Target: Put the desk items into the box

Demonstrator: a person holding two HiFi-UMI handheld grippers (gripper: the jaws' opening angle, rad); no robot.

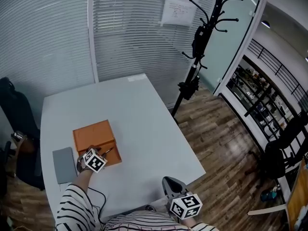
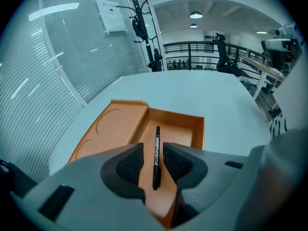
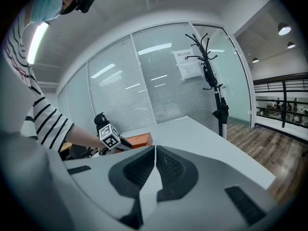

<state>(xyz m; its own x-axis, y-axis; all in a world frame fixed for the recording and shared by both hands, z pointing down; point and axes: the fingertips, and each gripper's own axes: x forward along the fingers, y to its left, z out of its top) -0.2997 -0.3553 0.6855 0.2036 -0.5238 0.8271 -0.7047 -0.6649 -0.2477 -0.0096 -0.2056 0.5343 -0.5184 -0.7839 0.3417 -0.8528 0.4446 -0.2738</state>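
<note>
The right gripper (image 3: 155,165) hangs over the worktop's (image 1: 144,129) near edge, its jaws together on nothing. Further in, the left gripper (image 2: 154,163) hovers above the orange box (image 2: 120,121) with jaws apart. Below their gap, the black pen (image 2: 156,150) lies flat in the box's deeper right compartment. Its long axis runs near to far, parallel to the side walls.

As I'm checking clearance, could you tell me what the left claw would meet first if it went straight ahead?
Most likely the black pen lying in the open compartment of the orange box. It sits in line between the open jaws of the left claw, though depth is unclear.
</note>
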